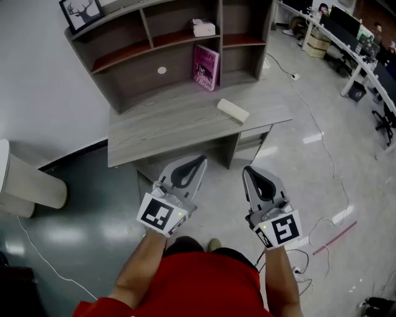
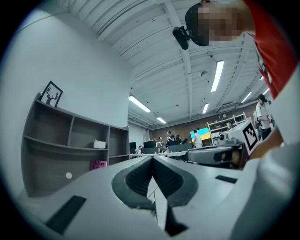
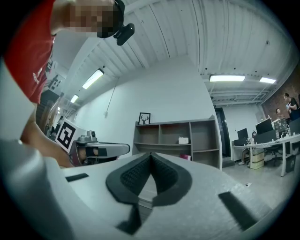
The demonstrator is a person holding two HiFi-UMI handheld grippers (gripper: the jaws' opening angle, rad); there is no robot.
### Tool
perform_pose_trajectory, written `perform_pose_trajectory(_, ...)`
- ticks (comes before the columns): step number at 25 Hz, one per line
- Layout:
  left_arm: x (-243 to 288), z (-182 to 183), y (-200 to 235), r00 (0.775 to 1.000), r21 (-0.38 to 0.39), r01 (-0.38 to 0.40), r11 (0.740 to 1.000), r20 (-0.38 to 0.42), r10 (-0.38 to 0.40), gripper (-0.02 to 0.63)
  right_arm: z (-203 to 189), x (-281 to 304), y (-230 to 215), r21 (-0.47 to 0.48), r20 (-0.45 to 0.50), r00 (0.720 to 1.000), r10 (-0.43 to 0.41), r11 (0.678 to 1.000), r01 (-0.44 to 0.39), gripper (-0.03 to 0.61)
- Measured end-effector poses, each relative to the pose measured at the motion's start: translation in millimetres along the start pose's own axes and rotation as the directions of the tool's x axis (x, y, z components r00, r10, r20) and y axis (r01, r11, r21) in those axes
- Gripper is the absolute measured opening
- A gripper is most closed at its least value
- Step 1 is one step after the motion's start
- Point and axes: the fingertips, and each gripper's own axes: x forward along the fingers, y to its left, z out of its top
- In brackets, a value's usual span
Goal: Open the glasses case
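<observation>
A cream-white glasses case (image 1: pixel 232 110) lies shut on the grey desk (image 1: pixel 161 127), toward its right front corner. My left gripper (image 1: pixel 201 159) and right gripper (image 1: pixel 246 168) hang side by side in the air in front of the desk, well short of the case. Both are shut with nothing between their jaws. The left gripper (image 2: pixel 152 158) has its dark pads meeting at the tip, and the right gripper (image 3: pixel 150 154) stands the same. Each gripper view shows the other gripper beside it.
A grey shelf unit (image 1: pixel 167 43) stands on the desk's back, holding a pink book (image 1: pixel 206 67), a small white box (image 1: pixel 203 28) and a framed deer picture (image 1: pixel 81 12). A white cylinder (image 1: pixel 28 186) stands at the left. Cables (image 1: pixel 322 155) trail over the floor at the right.
</observation>
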Motion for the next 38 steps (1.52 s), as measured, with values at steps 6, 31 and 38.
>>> perform_pose_trajectory(6,29,-6,-2,1.000,0.009,-0.012,1.000,-0.006,0.012,0.009,-2,2,-27,-0.018,-0.002,1.000,0.011,1.000,-0.011,0.005)
perform_pose_trajectory(31,198,-135,168,0.982,-0.025,0.102,0.994,-0.158,-0.105,0.009,-104,188,-170,-0.025,-0.142,0.987,-0.071,0.997,0.068,0.005)
perform_pose_trajectory(38,238,-173,202,0.970,-0.074,0.149,0.986,-0.184,-0.160,0.009,-125,227,-197,-0.047,-0.205,0.972,-0.114,0.993,0.106,0.005)
